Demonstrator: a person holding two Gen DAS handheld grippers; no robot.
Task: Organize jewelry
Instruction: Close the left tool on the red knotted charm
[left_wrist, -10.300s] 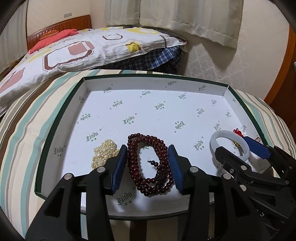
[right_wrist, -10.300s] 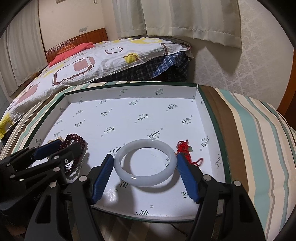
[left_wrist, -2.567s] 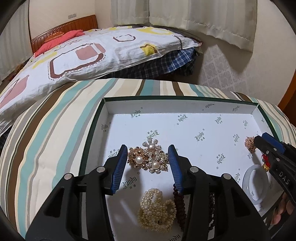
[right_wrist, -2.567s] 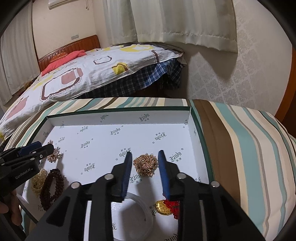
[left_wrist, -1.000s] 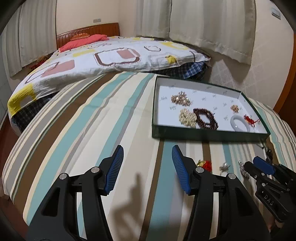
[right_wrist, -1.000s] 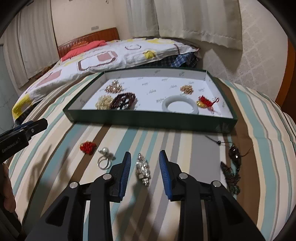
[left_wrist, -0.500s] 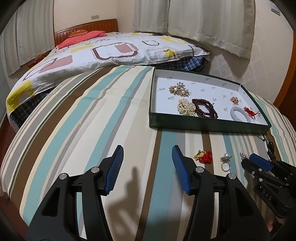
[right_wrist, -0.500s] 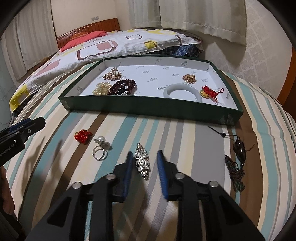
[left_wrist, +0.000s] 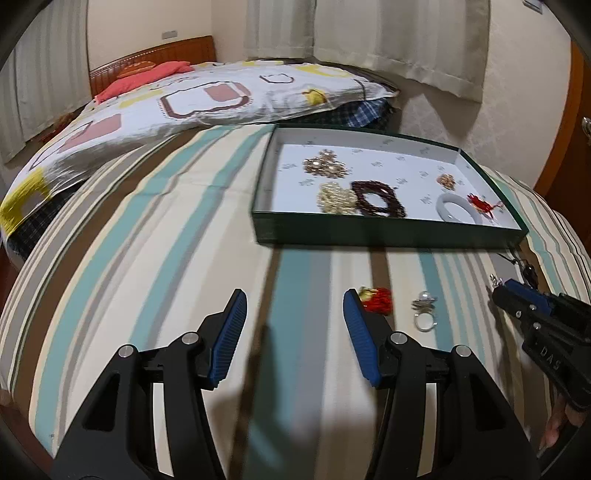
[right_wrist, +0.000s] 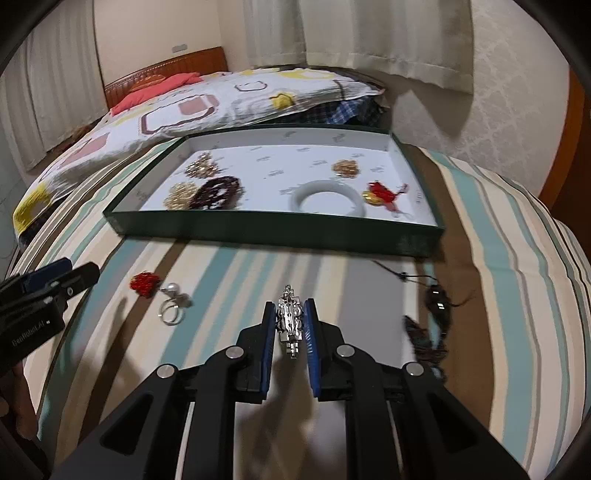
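Striped bedding (left_wrist: 147, 229) fills the left wrist view, and the left claw (left_wrist: 295, 332) hangs over it released, its blue pads wide apart with nothing between them. Just beside the right pad lies a red tassel charm (left_wrist: 376, 298), and a pearl ring (left_wrist: 424, 312) sits near it to the right. Further off stands a green tray (left_wrist: 388, 232) lined in white paper. Inside it are a gold pearl brooch (left_wrist: 325, 167), a pearl bracelet (left_wrist: 337, 198) touching a dark red bead bracelet (left_wrist: 378, 199), a small gold brooch (left_wrist: 446, 181), a white bangle (left_wrist: 458, 208) and a red knot charm (left_wrist: 482, 204). The right claw (left_wrist: 517, 295) enters at the right edge; from here I cannot tell what it grips.

Seen from the right wrist, the right claw (right_wrist: 291, 325) is clenched on a silver rhinestone brooch (right_wrist: 291, 321), which stands lengthwise between the blue pads just above the striped bedding (right_wrist: 480, 258), short of the green tray (right_wrist: 258, 227). To its left lie the pearl ring (right_wrist: 171, 301) and the red tassel charm (right_wrist: 144, 283), close together. To the right a dark cord pendant (right_wrist: 436, 299) and a blurred dark tassel (right_wrist: 421, 334) rest on the bedding. The left claw (right_wrist: 62, 277) shows at the left edge.
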